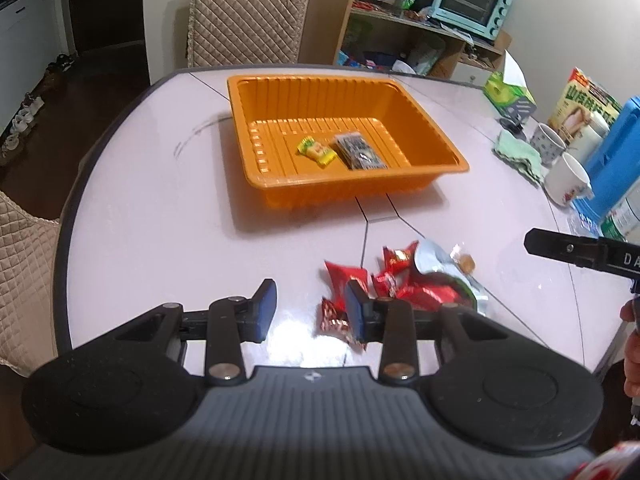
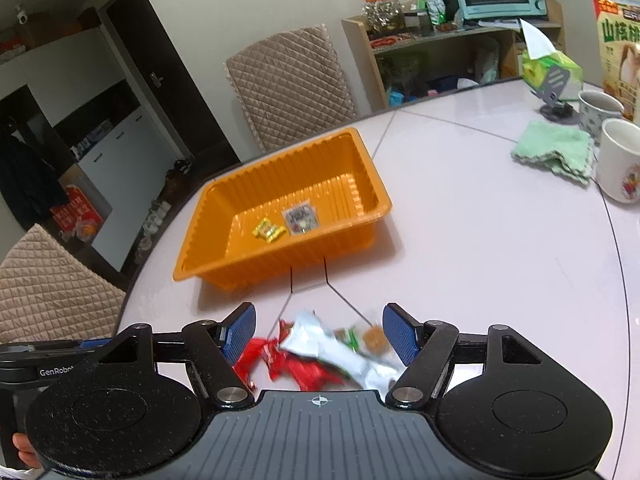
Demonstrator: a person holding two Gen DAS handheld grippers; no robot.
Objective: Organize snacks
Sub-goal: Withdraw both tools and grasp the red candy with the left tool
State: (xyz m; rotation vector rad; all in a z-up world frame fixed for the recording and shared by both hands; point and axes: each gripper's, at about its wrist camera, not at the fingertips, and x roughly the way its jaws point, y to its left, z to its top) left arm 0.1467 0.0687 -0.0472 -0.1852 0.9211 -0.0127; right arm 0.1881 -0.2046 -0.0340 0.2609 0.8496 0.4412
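An orange tray [image 1: 436, 142] [image 2: 372, 184] stands mid-table and holds a yellow candy [image 1: 316, 151] [image 2: 269, 231] and a dark packet [image 1: 360, 153] [image 2: 301, 220]. In front of it lies a pile of red wrappers [image 1: 400, 276] [image 2: 298, 370] with a silver packet [image 1: 434, 258] [image 2: 320, 340] and a round biscuit [image 2: 374, 338]. My left gripper [image 1: 312, 312] hovers open at the pile's left edge, with bare table between its pads. My right gripper [image 2: 320, 334] stands open over the pile and its pads touch nothing. One black finger [image 1: 560, 250] of the right gripper shows in the left wrist view.
Two mugs [image 2: 618, 160], a green cloth [image 2: 556, 152], a tissue box [image 2: 550, 68], a snack box [image 1: 584, 100] and a blue container [image 1: 616, 152] crowd the table's right side. Quilted chairs [image 2: 292, 80] stand behind and to the left. The table edge curves close on the left.
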